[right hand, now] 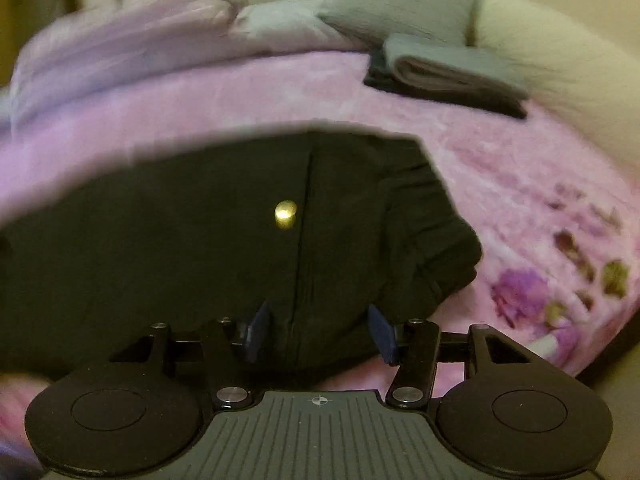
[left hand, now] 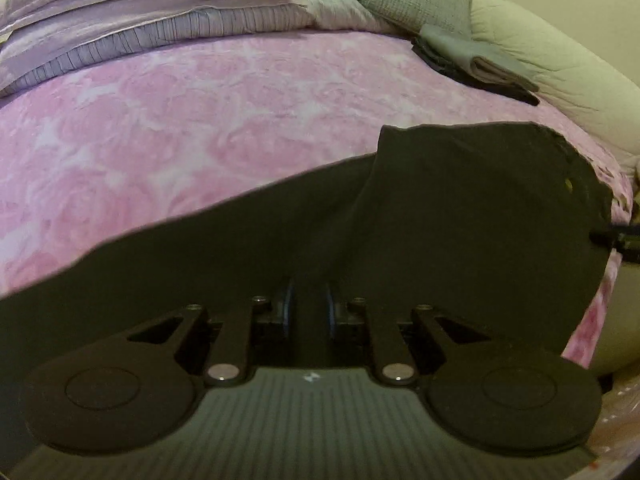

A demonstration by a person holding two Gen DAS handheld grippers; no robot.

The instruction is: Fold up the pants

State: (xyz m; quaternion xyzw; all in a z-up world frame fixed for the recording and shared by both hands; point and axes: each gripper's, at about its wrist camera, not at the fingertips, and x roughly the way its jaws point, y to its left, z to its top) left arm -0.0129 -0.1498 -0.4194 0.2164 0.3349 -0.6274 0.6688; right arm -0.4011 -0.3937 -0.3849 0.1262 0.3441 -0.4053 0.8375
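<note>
The black pants (left hand: 460, 216) lie spread on the pink floral bedspread (left hand: 180, 120), one fold of fabric clenched in the left tool (left hand: 308, 312) while the right tool (right hand: 318, 330) gapes released over the buttoned waistband, which it probably must grip before the fold begins.

- pink floral blanket (left hand: 200, 120) covers the bed, fills mid-frame
- lilac pillows (left hand: 140, 12) stacked upper left
- grey cushion (right hand: 400, 4) top centre-right
- folded grey and dark clothes (right hand: 448, 76) upper right, beside cream bolster (right hand: 560, 64)
</note>
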